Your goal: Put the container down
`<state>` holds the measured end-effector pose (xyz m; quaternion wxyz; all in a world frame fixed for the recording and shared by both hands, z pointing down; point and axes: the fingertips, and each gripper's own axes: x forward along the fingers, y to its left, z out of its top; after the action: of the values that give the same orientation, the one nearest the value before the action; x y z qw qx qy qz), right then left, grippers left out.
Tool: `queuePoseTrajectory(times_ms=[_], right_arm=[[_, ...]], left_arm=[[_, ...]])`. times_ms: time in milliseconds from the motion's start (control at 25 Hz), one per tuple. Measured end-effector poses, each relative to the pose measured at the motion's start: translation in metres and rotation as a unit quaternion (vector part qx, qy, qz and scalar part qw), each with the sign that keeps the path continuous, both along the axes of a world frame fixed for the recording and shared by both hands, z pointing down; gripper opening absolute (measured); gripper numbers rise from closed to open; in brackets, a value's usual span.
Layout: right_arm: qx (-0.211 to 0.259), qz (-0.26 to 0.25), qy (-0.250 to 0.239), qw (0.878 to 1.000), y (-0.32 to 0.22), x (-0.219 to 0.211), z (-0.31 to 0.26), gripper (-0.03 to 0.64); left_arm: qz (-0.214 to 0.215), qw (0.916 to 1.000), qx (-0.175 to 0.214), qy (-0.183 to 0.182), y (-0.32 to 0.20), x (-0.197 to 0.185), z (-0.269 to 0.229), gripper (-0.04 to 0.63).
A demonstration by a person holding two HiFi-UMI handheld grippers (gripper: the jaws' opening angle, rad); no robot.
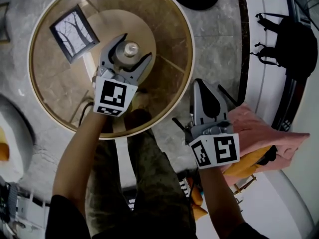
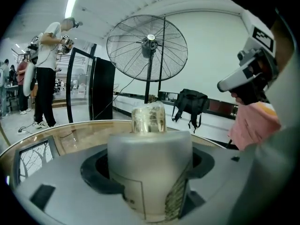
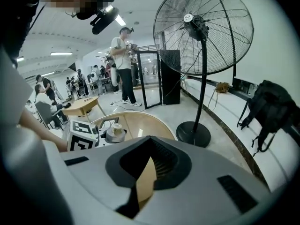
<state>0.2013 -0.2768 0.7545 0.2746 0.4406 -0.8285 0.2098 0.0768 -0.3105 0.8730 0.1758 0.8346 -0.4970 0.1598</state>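
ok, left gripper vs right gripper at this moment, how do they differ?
1. Grip: the left gripper is shut on the container; the right gripper has its jaws together with nothing between them.
2. Place: the left gripper is over the round table; the right gripper is off the table's edge, over the floor.
Shared: each is hand-held and carries a cube with square markers.

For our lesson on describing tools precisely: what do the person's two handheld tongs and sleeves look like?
The left tongs and right tongs are grey with black-lined, curved jaws. Each carries a white cube printed with black square markers. The sleeves are short and black.
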Motion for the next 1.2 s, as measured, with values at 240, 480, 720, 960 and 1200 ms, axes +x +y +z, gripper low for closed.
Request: queuePoseTrajectory(times_ms=[240,480,720,960,1200], right_arm=[[0.001,0.0,-0.009,1.0,-0.005,0.007,-0.002,0.021],[0.005,-0.017,-0.018,1.0,-0.006,-0.003,-0.005,0.021],[0.008,-0.012,-0.022,1.0,-0.01,0.001,-0.009,0.021],[0.006,-0.027,-0.021,0.999,-0.006,0.0,-0.007,0.021],[0.005,-0.034,-0.02,0.999,0.004,-0.001,-0.005,0.021]], left_arm=[[-0.002,0.9997,0.005,-0.023,-0.001,0.003,0.004,0.354],[0.009,0.9988,-0.002,-0.049,0.0,0.007,0.01,0.354],[0.015,0.9983,-0.007,-0.056,0.0,0.01,0.011,0.356],[0.022,0.9982,-0.006,-0.056,0.002,0.01,0.012,0.356],[0.031,0.9976,-0.006,-0.061,0.008,0.008,0.012,0.356]])
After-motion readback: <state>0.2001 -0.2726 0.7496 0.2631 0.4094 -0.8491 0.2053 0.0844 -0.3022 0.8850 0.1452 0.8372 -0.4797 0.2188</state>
